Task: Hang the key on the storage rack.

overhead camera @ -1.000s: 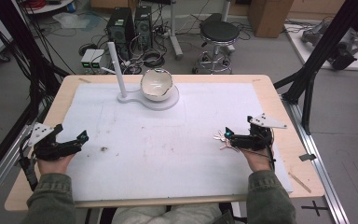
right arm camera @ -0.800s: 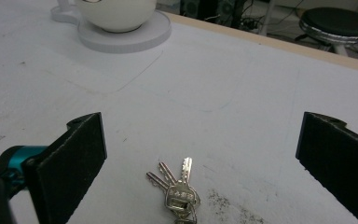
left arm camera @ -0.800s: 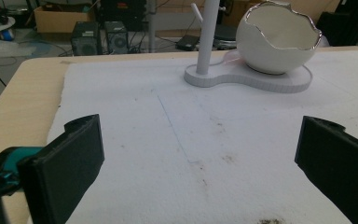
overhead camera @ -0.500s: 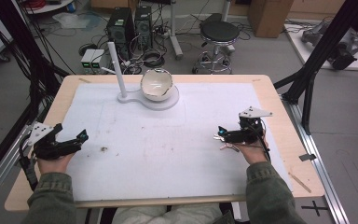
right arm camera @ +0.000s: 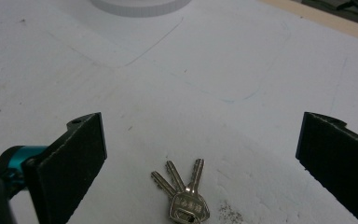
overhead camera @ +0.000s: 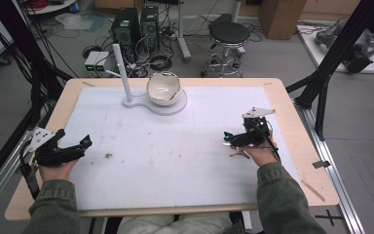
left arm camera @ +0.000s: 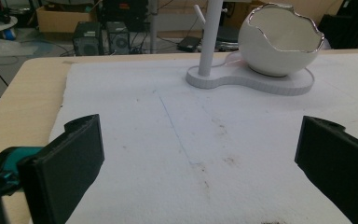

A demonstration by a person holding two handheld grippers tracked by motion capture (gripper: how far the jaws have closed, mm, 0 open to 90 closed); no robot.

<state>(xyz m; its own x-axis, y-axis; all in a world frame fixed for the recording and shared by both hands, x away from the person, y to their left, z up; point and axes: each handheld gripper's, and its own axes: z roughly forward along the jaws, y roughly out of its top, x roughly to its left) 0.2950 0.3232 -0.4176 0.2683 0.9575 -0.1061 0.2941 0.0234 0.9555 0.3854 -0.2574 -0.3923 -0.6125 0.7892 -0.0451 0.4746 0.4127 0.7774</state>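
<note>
The right gripper (overhead camera: 230, 140), held in the person's right hand (overhead camera: 260, 151), sits at the right of centre in the high view, over the white mat (overhead camera: 175, 161). Its two black jaws stand wide apart with nothing between them. In the right gripper view they rise at the lower left and lower right corners, and a bunch of keys (right arm camera: 184, 196) lies flat on the mat at the bottom centre, in the gap between them but touching neither. Three keys can be counted, their blades fanned toward the top of the frame and their heads stacked together. In the high view the same bunch shows as a small metal glint just beside the right hand, beneath the gripper.

The left gripper (overhead camera: 80, 146) is at the lower left of the high view, held in the left hand (overhead camera: 53, 168) at the mat's left edge. Its two jaws are likewise spread apart and empty, as the left gripper view shows.

One white bowl (left arm camera: 279, 39) with a jagged, eggshell-like rim stands at the upper right of the left gripper view, resting on a flat white stand (left arm camera: 256, 81) that also carries one upright white post (left arm camera: 210, 35). In the high view this stand is at the upper centre of the wooden table (overhead camera: 292, 102). One round black stool (overhead camera: 229, 34) stands on the floor beyond the table, at the top of that frame.
</note>
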